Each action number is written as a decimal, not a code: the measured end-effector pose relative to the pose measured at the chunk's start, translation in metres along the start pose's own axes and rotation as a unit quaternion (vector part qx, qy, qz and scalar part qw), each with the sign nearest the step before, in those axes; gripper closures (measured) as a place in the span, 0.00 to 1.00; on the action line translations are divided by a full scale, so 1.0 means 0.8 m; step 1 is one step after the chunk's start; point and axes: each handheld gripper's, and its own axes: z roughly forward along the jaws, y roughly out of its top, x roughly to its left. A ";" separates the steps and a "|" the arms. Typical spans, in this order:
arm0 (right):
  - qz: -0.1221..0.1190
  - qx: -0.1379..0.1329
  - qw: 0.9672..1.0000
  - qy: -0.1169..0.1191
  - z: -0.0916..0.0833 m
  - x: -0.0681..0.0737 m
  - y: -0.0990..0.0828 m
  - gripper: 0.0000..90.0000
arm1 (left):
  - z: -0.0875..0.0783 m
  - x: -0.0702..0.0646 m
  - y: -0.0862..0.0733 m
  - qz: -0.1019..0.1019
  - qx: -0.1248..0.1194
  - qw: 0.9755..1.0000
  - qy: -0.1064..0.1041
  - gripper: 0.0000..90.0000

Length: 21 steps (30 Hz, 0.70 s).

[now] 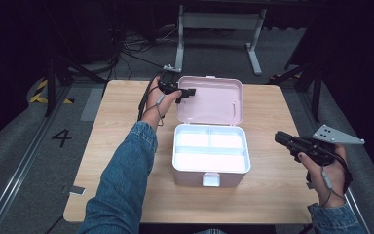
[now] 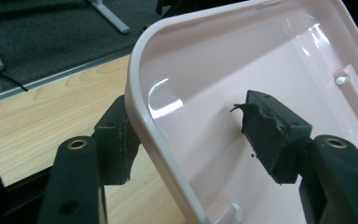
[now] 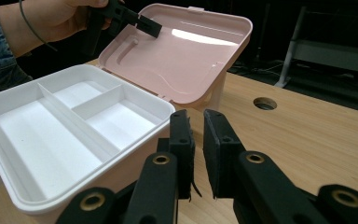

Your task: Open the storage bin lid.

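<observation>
The left tool point(image 1: 187, 92) straddles the corner rim of the pink lid point(image 2: 242, 60): one jaw sits behind the lid's outer face, the other in front of its glossy inner face. The jaws stand clearly apart, and the inner pad hangs free of the plastic, so nothing is clamped. The lid stands raised and tilted back from the storage box point(image 1: 211, 155), which lies below and in front of this tool on the wooden worktop point(image 1: 117, 146). Its white tray point(image 3: 60, 126) has three compartments. The right tool point(image 3: 196, 154) hovers over the worktop just beside the box's near corner, its jaws nearly together with a narrow gap and nothing between them.
</observation>
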 end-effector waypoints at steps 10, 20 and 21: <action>0.002 0.003 1.000 0.000 0.002 0.000 -0.001 0.91 | 0.008 0.006 -0.009 -0.013 0.012 1.000 0.003 0.43; 0.002 0.007 1.000 0.000 0.002 -0.001 -0.002 0.90 | 0.017 0.011 -0.015 -0.027 0.030 0.999 0.004 0.42; 0.002 0.008 1.000 0.001 0.003 -0.001 -0.002 0.90 | 0.017 0.012 -0.015 -0.028 0.034 0.999 0.001 0.42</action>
